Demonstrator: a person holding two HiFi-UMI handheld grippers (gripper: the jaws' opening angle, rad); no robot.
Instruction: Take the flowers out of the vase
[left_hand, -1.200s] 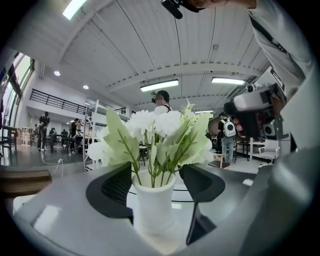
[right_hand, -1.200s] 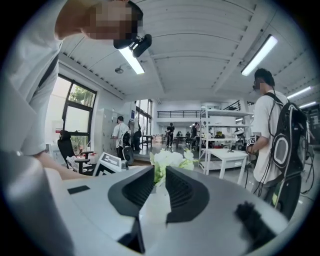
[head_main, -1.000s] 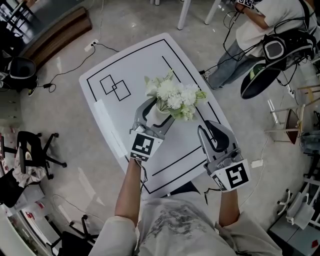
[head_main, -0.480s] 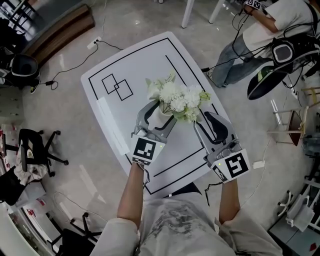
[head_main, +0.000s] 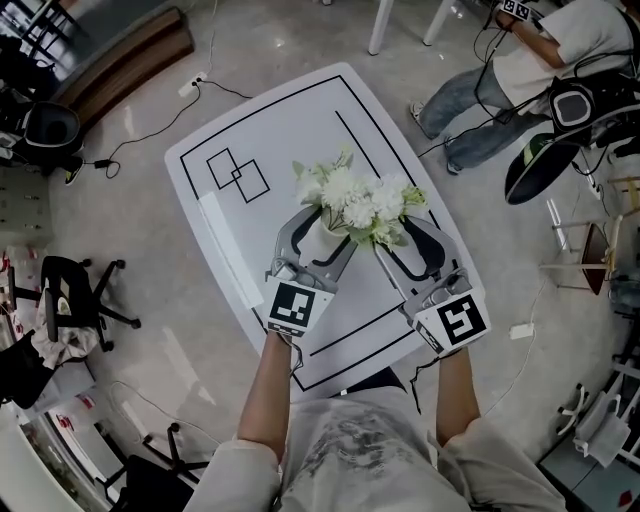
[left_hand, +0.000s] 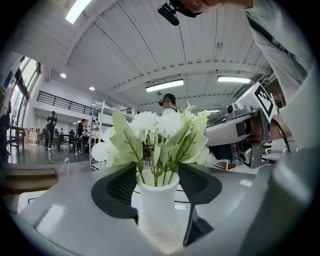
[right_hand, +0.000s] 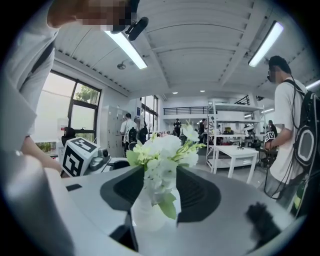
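Now the left gripper (left_hand: 157, 184), jaws just tightened, clamps the vase (left_hand: 156, 212); above the vase's rim the right gripper (right_hand: 159, 186) (jaws just spread wide, unclenched) straddles the flowers (right_hand: 161, 152).

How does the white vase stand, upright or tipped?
Upright: the vase stands straight on the table, mouth up, flowers rising from it.

A bouquet (head_main: 357, 200) and its vase (left_hand: 157, 205) crowd the middle of the tabletop (head_main: 300, 120), the vase clamped by the left claw (head_main: 325, 226), its jaws just closed in. The right claw (head_main: 400, 236), jaws just opened, straddles the bouquet from the right. Open passage lies over the bare far tabletop; a person (head_main: 480, 85) flanks its far-right corner.
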